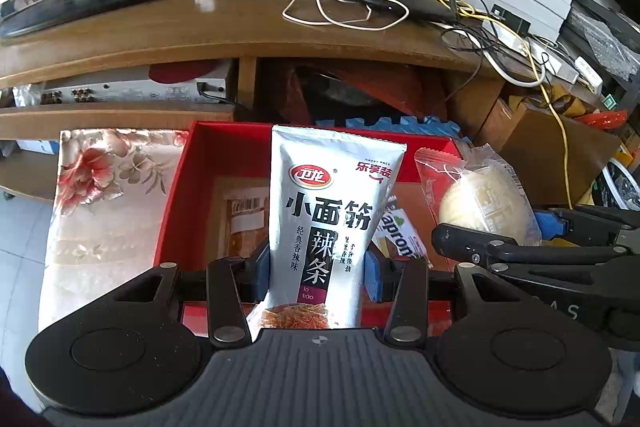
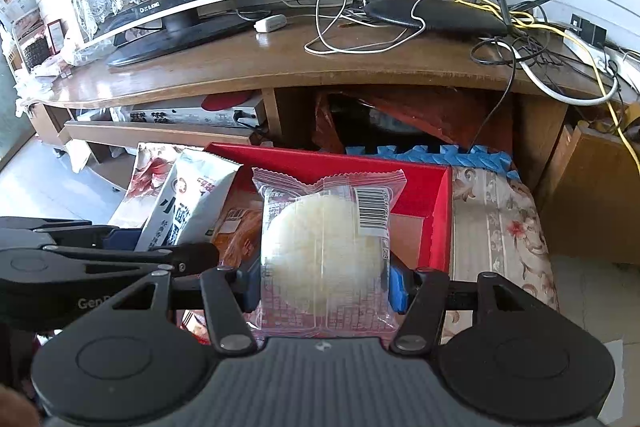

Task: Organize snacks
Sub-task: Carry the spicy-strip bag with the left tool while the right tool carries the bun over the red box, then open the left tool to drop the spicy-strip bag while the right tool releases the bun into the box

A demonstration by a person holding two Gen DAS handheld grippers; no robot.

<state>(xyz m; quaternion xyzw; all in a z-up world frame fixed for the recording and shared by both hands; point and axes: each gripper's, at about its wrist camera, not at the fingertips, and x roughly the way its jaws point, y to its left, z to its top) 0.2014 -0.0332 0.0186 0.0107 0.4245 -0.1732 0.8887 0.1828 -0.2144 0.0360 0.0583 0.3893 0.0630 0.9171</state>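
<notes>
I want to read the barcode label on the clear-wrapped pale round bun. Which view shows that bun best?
The right wrist view: the clear-wrapped pale round bun fills the centre, barcode facing the camera, clamped in the right gripper. The left wrist view shows it only sideways at the right.

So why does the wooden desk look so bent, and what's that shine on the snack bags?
Left wrist view: the fisheye lens bows the brown wooden desk and darkens the corners; daylight glares off the silver-white spicy-strip packet in the left tool. Right wrist view: the same bend, and sheen on the clear-wrapped pale round bun in the right tool.
</notes>
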